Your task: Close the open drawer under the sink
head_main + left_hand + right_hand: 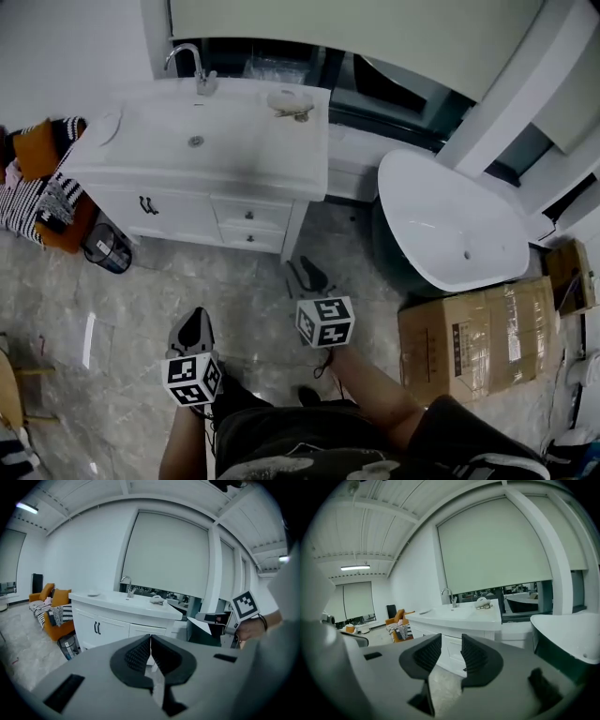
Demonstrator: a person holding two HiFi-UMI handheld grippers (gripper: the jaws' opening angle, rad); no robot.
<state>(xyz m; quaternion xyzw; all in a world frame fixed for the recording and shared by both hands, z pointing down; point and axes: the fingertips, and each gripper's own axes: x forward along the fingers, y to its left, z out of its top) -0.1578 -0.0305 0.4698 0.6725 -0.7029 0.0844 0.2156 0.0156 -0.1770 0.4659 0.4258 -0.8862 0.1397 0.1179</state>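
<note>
The white vanity (202, 164) with its sink stands against the far wall, and two small drawers (249, 226) with knobs sit at its right, under the counter. From above, both drawer fronts look close to flush. My left gripper (194, 325) is held over the floor well short of the vanity, its pads pressed together on nothing (150, 637). My right gripper (306, 273) is nearer the drawers, below the vanity's right leg. It is open by a narrow gap and holds nothing (451, 637). The drawers (451, 651) show just past its jaws.
A white freestanding bathtub (455, 225) stands to the right of the vanity, with a cardboard box (478, 342) in front of it. An orange chair with striped cloth (37, 187) and a small bin (106, 248) are on the left. The floor is grey marble tile.
</note>
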